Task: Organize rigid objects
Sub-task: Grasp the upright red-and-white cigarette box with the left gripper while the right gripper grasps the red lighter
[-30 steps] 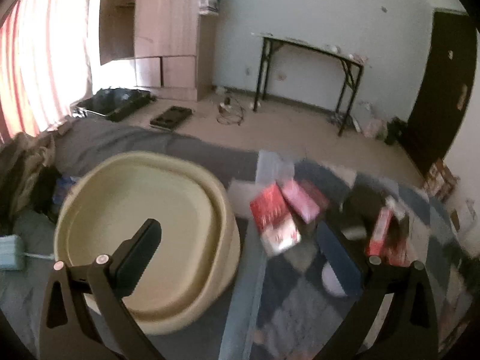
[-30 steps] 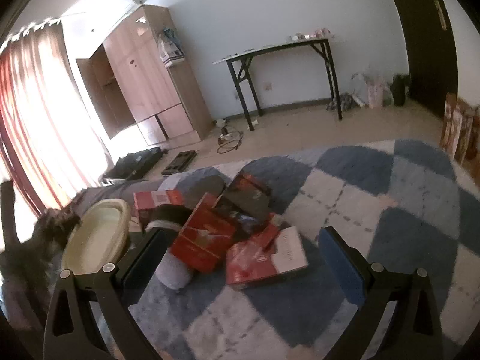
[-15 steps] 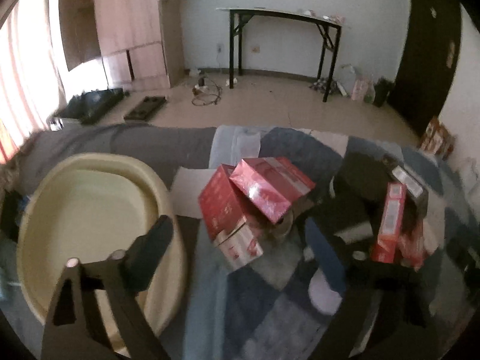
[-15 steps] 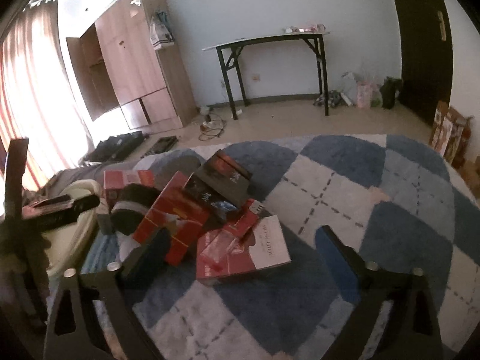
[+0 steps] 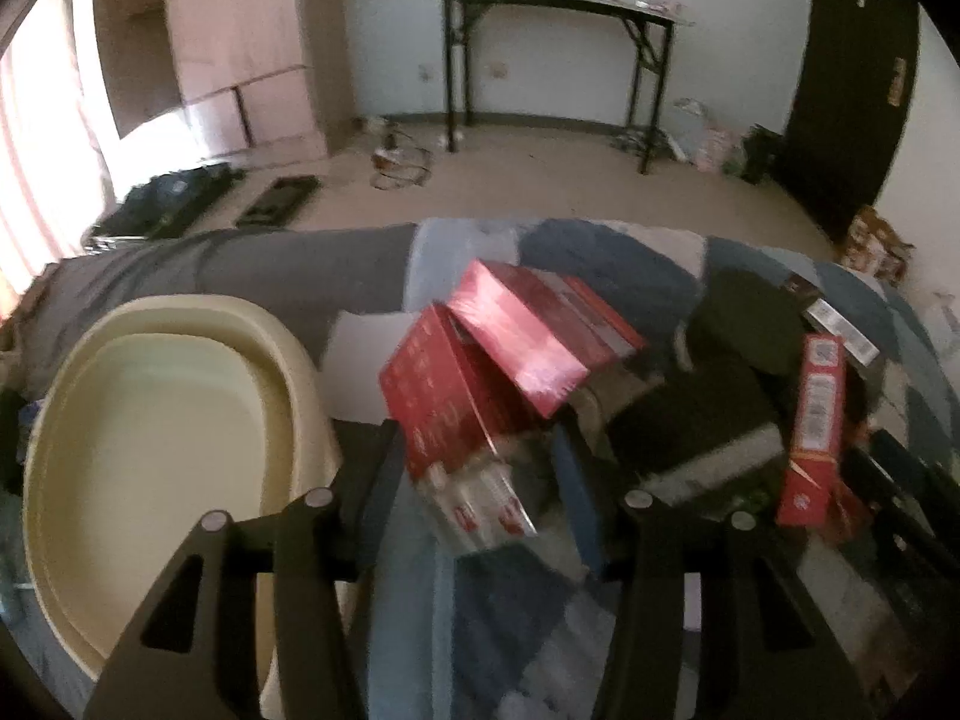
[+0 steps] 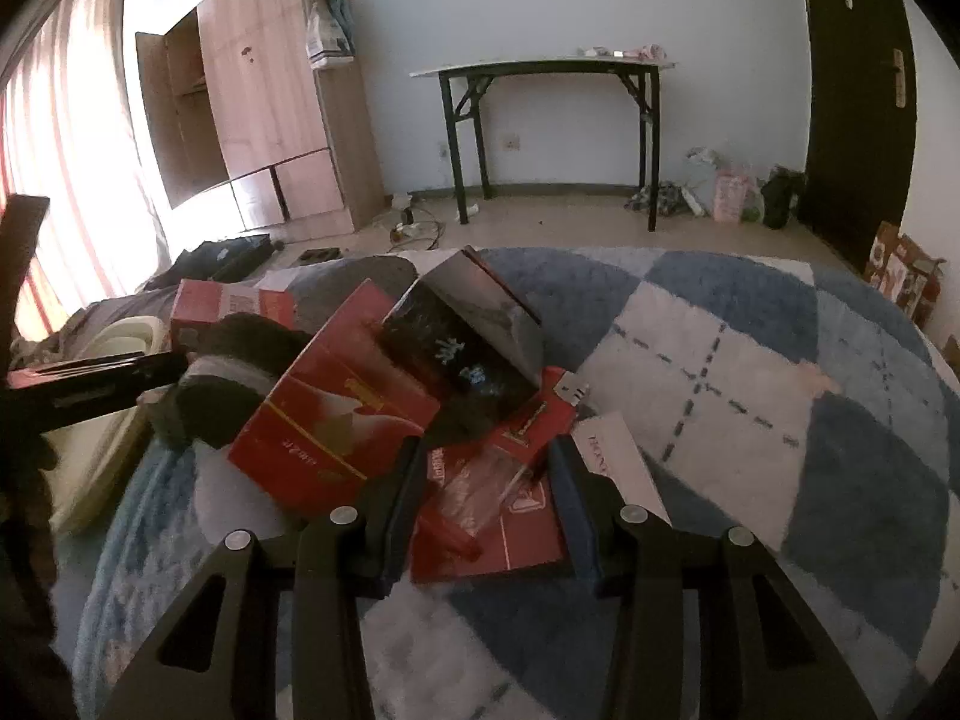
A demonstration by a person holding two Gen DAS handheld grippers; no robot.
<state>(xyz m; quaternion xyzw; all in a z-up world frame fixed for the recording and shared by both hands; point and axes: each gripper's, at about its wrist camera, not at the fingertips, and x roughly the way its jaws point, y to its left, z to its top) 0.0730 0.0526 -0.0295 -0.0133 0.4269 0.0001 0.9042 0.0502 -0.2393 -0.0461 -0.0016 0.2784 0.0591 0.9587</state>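
Note:
A heap of rigid boxes lies on a blue and white checked rug point(image 6: 720, 360). My left gripper point(image 5: 480, 480) is low over a red box with a white printed end point(image 5: 456, 420). Its jaws are closing around that box, and a dark gap still shows beside the right pad point(image 5: 579, 498). A second red box point(image 5: 528, 336) leans on top of it. My right gripper point(image 6: 486, 480) straddles a flat red box with a clear window point(image 6: 492, 516). Its jaws are closing too, with the pads against both side edges. A beige basin point(image 5: 60, 420) stands left of the heap.
The heap also holds a big red box point(image 6: 336, 414), a black box point(image 6: 468, 336), a narrow upright red box point(image 5: 816, 420) and a dark cloth bundle point(image 5: 744, 324). A black folding table point(image 6: 540, 66) and a wardrobe point(image 6: 270, 90) stand at the far wall.
Both grippers have come down onto the heap and their jaws have narrowed a lot. The left one swung from over the basin to the red boxes.

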